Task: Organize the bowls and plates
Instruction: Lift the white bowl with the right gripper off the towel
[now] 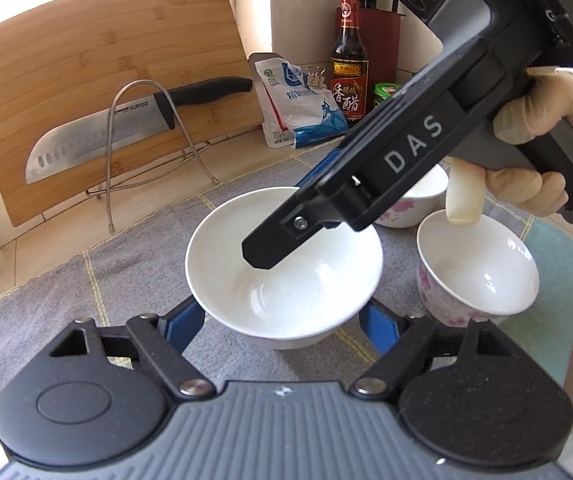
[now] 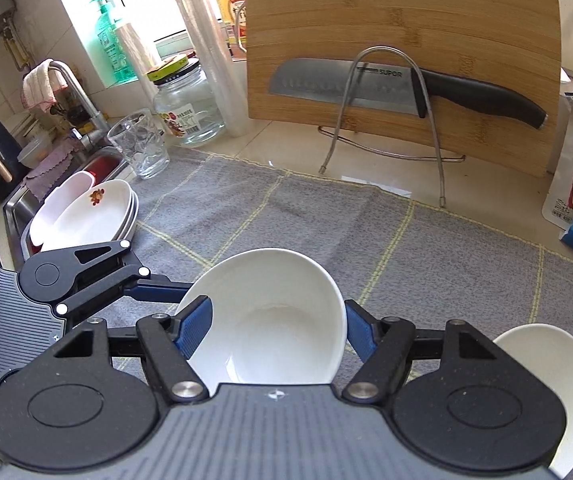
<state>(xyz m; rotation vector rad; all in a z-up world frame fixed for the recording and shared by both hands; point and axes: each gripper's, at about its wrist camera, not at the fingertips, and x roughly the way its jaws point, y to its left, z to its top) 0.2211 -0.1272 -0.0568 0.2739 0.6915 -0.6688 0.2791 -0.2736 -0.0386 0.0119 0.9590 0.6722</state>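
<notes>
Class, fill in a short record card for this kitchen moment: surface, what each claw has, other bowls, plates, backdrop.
Surface: grey checked cloth
Left claw: shut on a white bowl
Right claw: shut on the same white bowl
Other bowls: two floral bowls, one near, one behind
Plates: stacked plates by the sink
Backdrop: cutting board with knife on a wire rack
</notes>
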